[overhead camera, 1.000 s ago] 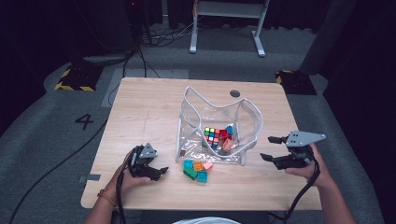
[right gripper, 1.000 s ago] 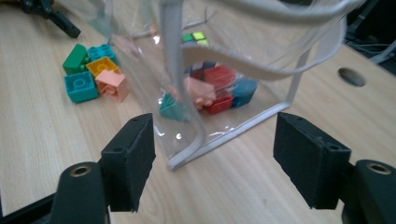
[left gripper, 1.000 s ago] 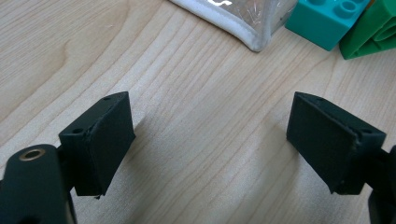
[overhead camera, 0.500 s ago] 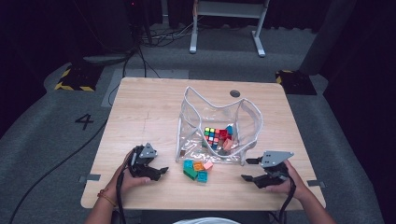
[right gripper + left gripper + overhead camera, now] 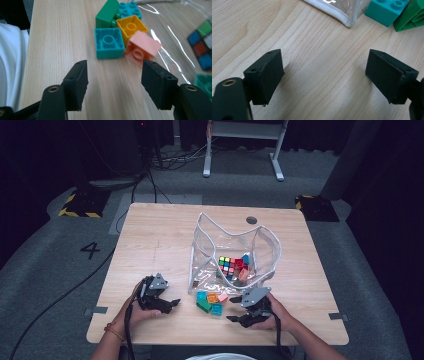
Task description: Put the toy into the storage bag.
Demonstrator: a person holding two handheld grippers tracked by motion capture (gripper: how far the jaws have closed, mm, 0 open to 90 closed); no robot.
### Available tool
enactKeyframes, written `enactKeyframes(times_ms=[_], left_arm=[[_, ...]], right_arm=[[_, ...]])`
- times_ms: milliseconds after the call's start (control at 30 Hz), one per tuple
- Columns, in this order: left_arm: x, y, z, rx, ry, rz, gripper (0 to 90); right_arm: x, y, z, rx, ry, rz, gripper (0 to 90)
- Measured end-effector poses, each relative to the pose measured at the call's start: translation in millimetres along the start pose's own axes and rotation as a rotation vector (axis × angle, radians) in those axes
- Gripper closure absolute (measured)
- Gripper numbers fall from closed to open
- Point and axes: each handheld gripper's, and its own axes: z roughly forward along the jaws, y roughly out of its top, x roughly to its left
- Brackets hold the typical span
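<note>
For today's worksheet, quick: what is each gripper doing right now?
Left gripper: open, holding nothing.
Right gripper: open, jaws just been closing, nothing between them.

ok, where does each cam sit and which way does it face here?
High view: fixed above the person's side, looking forward and down on the table; both forearms, left tool and right tool show.
Left gripper view: rides the left tool, facing the bag corner; its open jaws show.
Right gripper view: rides the right tool, facing the bricks; its jaws, just closing with nothing between them, show.
Shared: all three see the bricks and the bag.
</note>
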Motion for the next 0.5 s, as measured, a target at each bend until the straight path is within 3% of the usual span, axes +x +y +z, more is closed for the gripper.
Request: enactKeyframes(times_ms=[33, 67, 100, 333, 367, 467, 500], left_arm=[[0.0, 0.0, 0.0, 0.000, 0.000, 0.000, 15.0], [0.0, 0.0, 0.0, 0.000, 0.000, 0.000, 15.0], [0.0, 0.0, 0.0, 0.000, 0.000, 0.001, 15.0], [-0.3, -0.1, 0.4, -0.001, -0.009, -0.004, 15.0], [-0.4, -0.1, 0.3, 0.000, -0.009, -0.005, 15.0], [-0.3, -0.1, 0.2, 0.000, -0.007, -0.004, 15.0], [-0.4, -0.2, 0.3, 0.000, -0.009, -0.005, 15.0]], right_arm=[[-0.8, 1.9, 3.5, 0.000, 0.007, -0.017, 39.1], [-4.9, 3.9, 7.6, -0.015, 0.018, -0.082, 39.4], [-1.2, 5.8, 10.5, -0.008, 0.009, -0.038, 39.7], [1.5, 15.2, 21.4, -0.011, 0.025, -0.079, 41.1], [3.2, 16.7, 23.9, -0.015, 0.013, -0.054, 41.1], [0.6, 20.0, 28.6, -0.036, 0.025, -0.063, 43.1], [2.6, 20.9, 29.5, -0.029, 0.016, -0.036, 43.9]])
